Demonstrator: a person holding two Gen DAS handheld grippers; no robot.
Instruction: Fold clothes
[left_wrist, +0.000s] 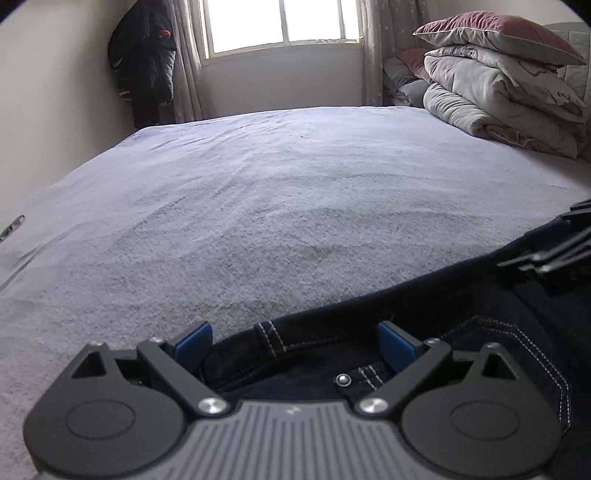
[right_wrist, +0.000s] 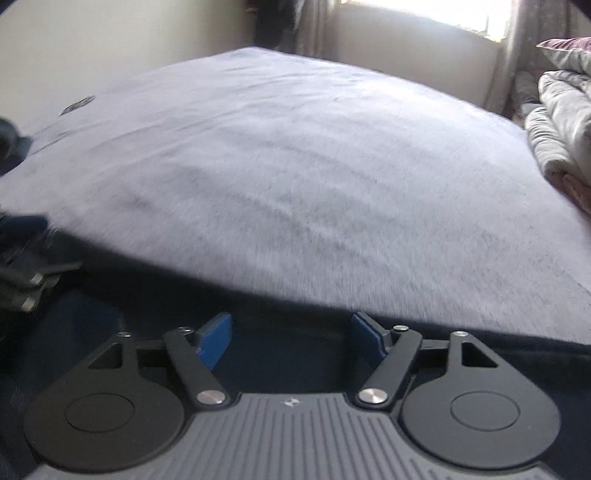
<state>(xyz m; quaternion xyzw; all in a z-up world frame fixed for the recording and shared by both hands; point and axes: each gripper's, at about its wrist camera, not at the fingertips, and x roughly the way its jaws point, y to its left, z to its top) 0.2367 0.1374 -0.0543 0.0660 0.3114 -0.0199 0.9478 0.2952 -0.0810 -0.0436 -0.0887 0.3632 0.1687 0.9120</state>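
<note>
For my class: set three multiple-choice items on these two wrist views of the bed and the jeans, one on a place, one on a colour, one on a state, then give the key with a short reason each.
1. Where does the stack of folded bedding lie?
A. at the far right of the bed
B. on the jeans
C. on the window sill

2. What colour is the stitching on the jeans?
A. red
B. white
C. green

3. How do the left gripper's jaws stand?
A. shut on the waistband
B. shut on nothing
C. open, with the waistband between them

Key:
1 A: the bedding sits at the right of the bed.
2 B: pale seams run across the dark jeans.
3 C: the left gripper shows its blue pads wide apart, clear of the denim.
</note>
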